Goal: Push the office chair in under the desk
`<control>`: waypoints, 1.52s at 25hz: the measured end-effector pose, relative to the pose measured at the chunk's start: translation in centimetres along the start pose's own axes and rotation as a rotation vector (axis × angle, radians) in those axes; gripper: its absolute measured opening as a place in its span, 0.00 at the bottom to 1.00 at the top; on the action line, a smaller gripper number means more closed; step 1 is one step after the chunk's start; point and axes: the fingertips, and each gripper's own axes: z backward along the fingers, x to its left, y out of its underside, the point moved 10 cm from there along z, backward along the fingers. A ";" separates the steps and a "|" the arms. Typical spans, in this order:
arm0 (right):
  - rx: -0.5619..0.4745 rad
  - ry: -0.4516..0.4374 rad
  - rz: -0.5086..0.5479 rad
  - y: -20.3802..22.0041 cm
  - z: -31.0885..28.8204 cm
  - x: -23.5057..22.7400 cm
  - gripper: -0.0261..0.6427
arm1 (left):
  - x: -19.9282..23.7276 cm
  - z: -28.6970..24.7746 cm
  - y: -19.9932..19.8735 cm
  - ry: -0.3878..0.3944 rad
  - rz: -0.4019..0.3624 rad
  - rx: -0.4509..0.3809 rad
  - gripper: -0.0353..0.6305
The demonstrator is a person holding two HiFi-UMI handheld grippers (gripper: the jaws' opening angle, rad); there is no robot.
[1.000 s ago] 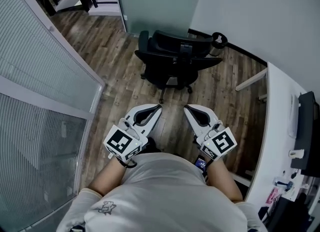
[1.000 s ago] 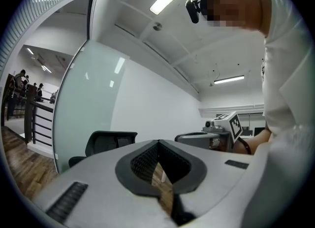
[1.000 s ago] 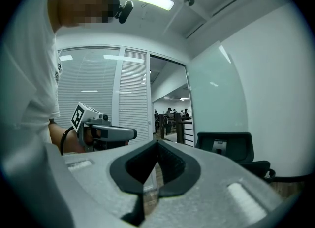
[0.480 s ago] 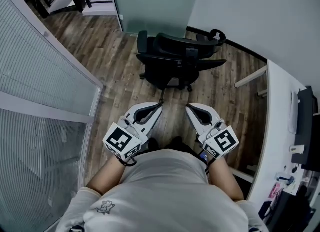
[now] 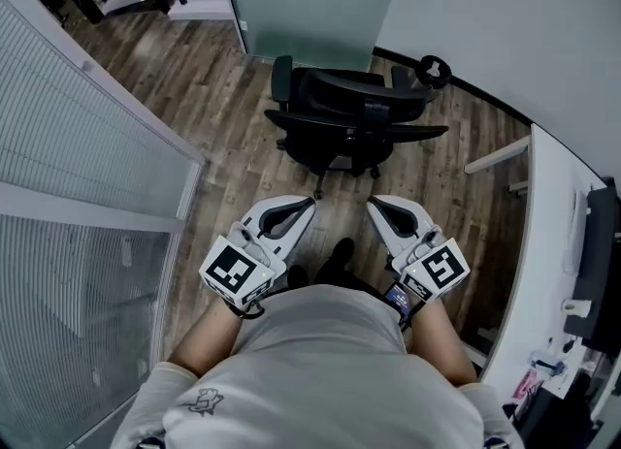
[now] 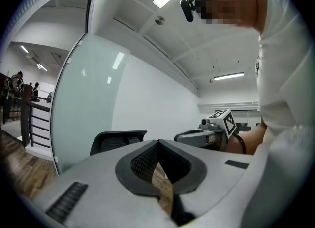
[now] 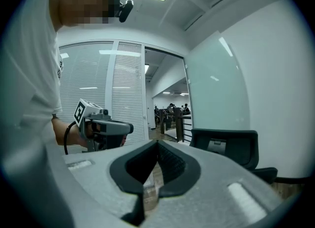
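Head view: wood flr [image 5: 233,146], office chair [image 5: 349,132]

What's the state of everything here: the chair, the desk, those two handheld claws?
office chair: upright on the floor, away from the desk, untouched.
desk: at the right, chair not under it.
left gripper: jaws shut, empty, short of the chair.
right gripper: jaws shut, empty, short of the chair.

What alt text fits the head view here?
Seen from above, a person holds the left gripper and right gripper, both shut and empty, toward a black office chair that stands apart from them on the wooden floor. A white desk runs along the right edge; a glass partition with blinds fills the left.
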 end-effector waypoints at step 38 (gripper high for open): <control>0.182 -0.106 0.075 1.0 -4.6 -23.0 0.17 | 11.2 -18.1 0.2 -0.092 -0.363 0.319 0.06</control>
